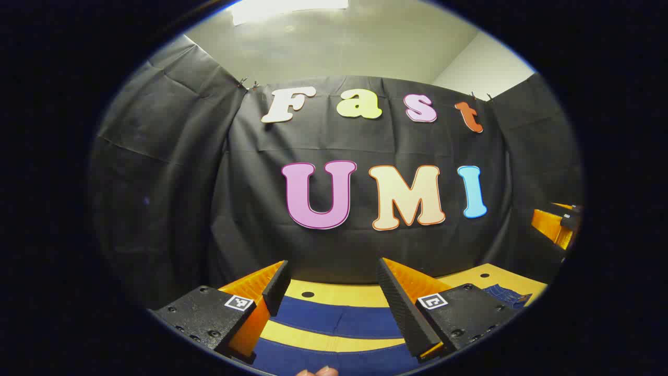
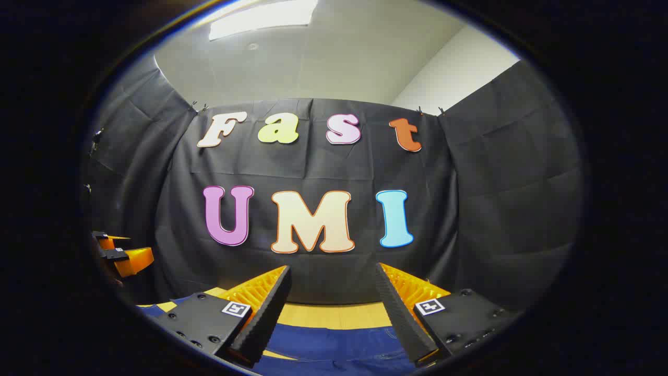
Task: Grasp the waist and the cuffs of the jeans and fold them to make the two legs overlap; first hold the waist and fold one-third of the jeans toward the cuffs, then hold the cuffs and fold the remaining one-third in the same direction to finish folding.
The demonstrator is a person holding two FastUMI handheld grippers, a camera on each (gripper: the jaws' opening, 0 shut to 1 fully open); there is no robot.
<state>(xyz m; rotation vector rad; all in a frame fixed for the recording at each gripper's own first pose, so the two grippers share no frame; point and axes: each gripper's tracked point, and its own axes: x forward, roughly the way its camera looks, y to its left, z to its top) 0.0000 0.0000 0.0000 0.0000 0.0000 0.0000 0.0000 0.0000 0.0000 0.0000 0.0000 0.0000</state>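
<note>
The dark blue denim jeans (image 1: 334, 318) lie flat on the yellow wooden table (image 1: 334, 295), legs running crosswise beneath the left gripper (image 1: 334, 284) and right gripper (image 2: 334, 292), both wide open, holding nothing.

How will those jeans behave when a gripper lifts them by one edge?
The jeans lie flat and draped on the table, so probably floppy, sagging from the pinch. Their dense-looking denim suggests some weight. Both the left gripper and right gripper are open above them.
</note>
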